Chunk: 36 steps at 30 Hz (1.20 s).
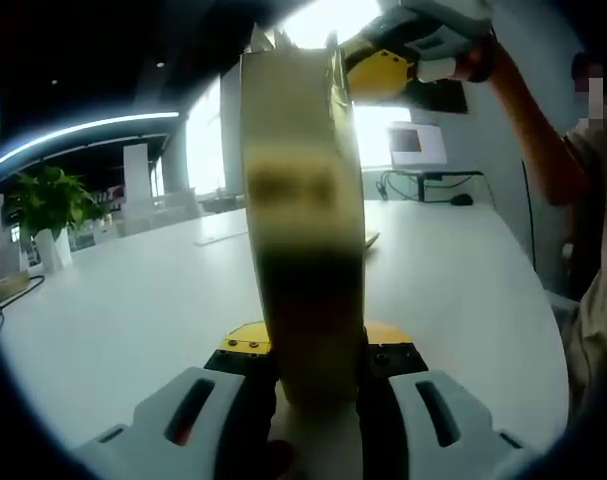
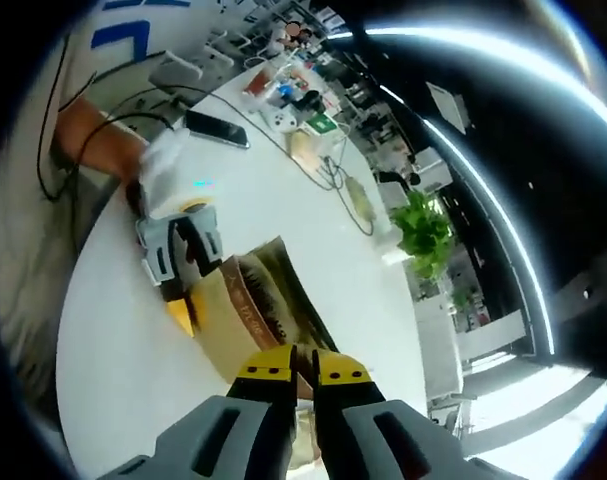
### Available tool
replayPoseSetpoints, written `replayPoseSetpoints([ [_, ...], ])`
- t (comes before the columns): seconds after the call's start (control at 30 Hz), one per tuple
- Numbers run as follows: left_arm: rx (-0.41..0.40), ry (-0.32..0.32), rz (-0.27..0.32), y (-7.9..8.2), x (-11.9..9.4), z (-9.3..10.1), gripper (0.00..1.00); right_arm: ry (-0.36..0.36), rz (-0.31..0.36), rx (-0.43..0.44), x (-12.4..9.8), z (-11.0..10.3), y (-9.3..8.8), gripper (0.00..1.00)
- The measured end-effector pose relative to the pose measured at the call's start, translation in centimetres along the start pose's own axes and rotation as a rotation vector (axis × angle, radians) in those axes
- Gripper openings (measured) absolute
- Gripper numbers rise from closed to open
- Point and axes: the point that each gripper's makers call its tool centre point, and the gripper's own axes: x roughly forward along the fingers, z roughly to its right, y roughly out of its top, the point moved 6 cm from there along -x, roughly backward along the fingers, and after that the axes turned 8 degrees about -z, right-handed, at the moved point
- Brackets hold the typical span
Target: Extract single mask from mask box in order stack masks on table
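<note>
A tan mask box (image 1: 303, 250) stands upright over the white table (image 1: 133, 300), and my left gripper (image 1: 318, 345) is shut on its lower part. My right gripper (image 1: 378, 70), with yellow jaws, is at the box's top edge. In the right gripper view I look down on the box (image 2: 253, 300). There my left gripper (image 2: 188, 255) clamps its far end. My right gripper (image 2: 303, 368) hovers at the near end with its jaws almost touching. I cannot make out whether a mask is between them.
A person's arm (image 1: 523, 110) reaches in from the right. A potted plant (image 1: 48, 200) stands at the far left edge and a screen (image 1: 416, 145) at the back. A phone (image 2: 216, 128), cables and small items (image 2: 293, 95) lie on the table (image 2: 273, 190).
</note>
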Motion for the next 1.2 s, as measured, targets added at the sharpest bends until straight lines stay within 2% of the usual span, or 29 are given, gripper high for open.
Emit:
replayPoseSetpoints([
  [0.2,0.001,0.000,0.000,0.0,0.0,0.0,0.21,0.004,-0.004,0.012,0.1,0.1,0.3,0.00],
  [0.33,0.001,-0.001,0.000,-0.1,0.0,-0.1,0.21,0.024,-0.010,0.001,0.5,-0.7,0.1,0.03],
  [0.57,0.002,-0.001,0.000,0.0,0.0,0.0,0.21,0.011,-0.014,0.019,0.8,-0.1,0.1,0.00],
  [0.97,0.003,-0.001,0.000,0.0,0.0,0.1,0.21,0.116,-0.032,-0.052,1.6,0.0,0.7,0.00],
  [1.0,0.004,0.000,-0.001,0.0,0.0,0.0,0.21,0.104,-0.030,-0.059,1.8,0.1,0.8,0.00],
  [1.2,0.004,-0.002,-0.001,-0.2,0.1,-0.3,0.21,0.139,-0.038,-0.066,2.3,0.4,1.0,0.00],
])
